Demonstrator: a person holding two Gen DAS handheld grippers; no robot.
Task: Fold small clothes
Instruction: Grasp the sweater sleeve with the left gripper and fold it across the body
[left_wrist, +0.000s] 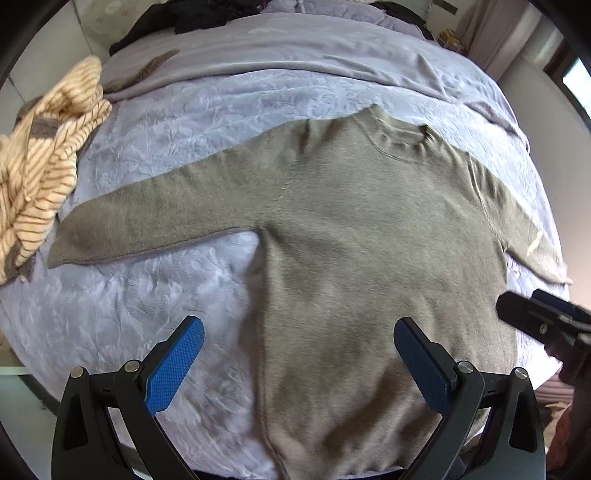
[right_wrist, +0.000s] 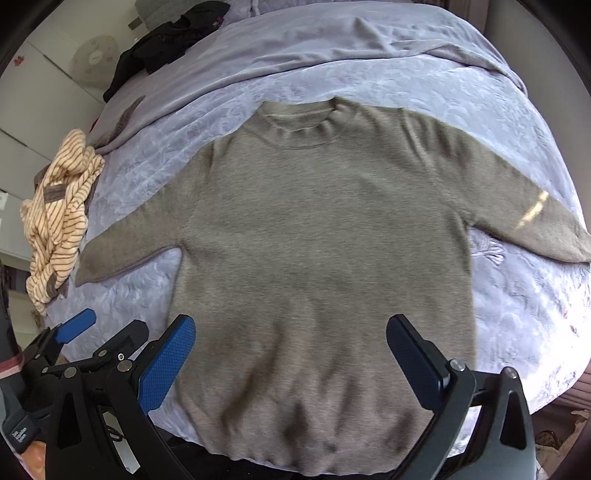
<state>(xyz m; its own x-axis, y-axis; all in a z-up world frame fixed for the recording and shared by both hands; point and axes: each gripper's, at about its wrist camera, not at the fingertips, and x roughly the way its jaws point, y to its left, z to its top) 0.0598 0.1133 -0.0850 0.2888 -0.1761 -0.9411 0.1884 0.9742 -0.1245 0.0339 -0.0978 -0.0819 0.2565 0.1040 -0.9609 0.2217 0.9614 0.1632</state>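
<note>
Fuzzy olive knit sweater (right_wrist: 325, 236) spread flat, sleeves out, on embossed lavender bedspread (left_wrist: 159, 122), both grippers' jaws wide apart, empty

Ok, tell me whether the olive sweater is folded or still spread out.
Spread out. The olive sweater lies flat on the bed, both sleeves extended sideways, collar and hem fully visible, no fold made yet.

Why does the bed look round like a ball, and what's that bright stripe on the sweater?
Left wrist view: the fisheye lens bulges the lavender quilted bedspread. Right wrist view: a sunlight streak crosses the olive-grey knit sweater's sleeve, and the bed's right edge glares white.
</note>
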